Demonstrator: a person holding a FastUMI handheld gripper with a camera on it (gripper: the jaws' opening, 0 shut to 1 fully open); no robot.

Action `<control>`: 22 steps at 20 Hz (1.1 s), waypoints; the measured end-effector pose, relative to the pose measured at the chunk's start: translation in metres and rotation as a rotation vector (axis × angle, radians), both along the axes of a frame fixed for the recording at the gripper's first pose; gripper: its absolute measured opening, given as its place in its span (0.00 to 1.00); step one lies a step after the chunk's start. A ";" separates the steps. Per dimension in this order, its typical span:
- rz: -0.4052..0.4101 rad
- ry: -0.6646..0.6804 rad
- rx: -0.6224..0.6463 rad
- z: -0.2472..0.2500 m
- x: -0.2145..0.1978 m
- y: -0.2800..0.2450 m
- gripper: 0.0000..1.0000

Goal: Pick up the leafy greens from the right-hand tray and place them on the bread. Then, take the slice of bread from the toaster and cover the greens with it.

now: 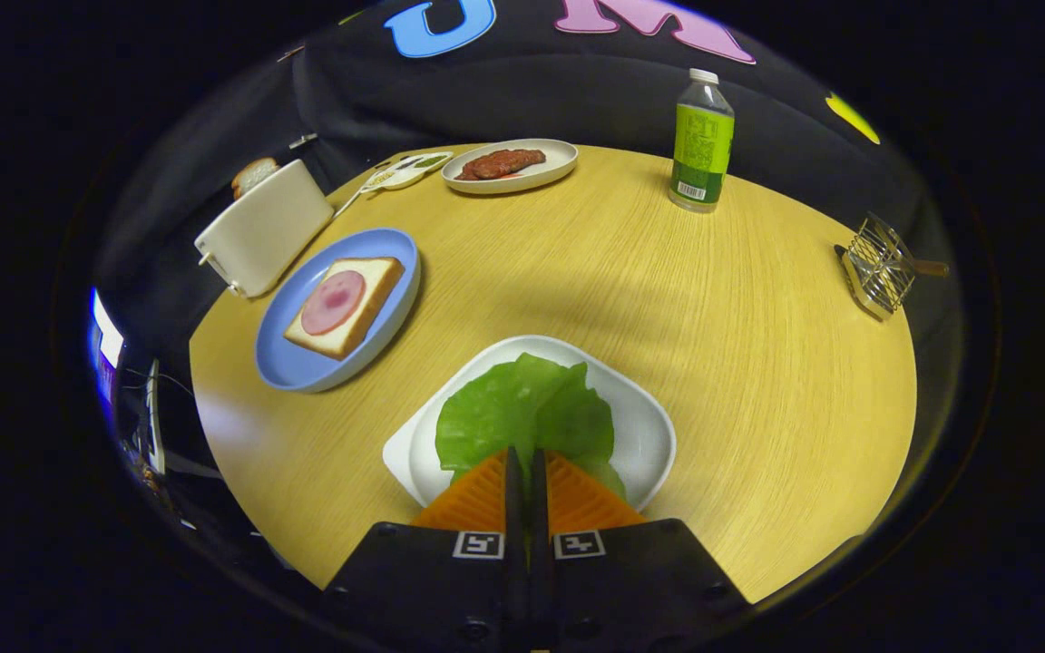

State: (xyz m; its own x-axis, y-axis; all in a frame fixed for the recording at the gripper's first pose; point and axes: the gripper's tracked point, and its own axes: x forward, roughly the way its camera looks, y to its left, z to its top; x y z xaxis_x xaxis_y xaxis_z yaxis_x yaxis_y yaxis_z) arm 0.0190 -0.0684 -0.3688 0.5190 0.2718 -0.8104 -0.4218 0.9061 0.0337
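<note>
A green lettuce leaf (522,413) lies on the white tray (645,426) right in front of me. My gripper (527,458) sits over the leaf's near edge. Its fingers are closed almost together, with a thin strip of green pinched between them. Beyond and to the left, a bread slice topped with a round of ham (346,304) rests on a blue plate (291,363). Behind that plate stands a white toaster (264,227) with a slice of bread (253,174) poking out of its top.
At the table's far side are a white plate of browned meat (509,166) and a small white dish (405,170). A green-labelled bottle (701,145) stands far right. A wire rack (876,268) sits by the right edge. The round wooden table (668,299) ends near the toaster.
</note>
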 end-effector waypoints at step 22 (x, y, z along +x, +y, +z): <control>0.008 -0.118 0.026 0.126 0.024 0.118 0.05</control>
State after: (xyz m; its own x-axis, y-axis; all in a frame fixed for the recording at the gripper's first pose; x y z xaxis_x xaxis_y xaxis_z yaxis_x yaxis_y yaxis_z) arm 0.0430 0.0496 -0.2425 0.6079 0.2966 -0.7366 -0.4317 0.9020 0.0070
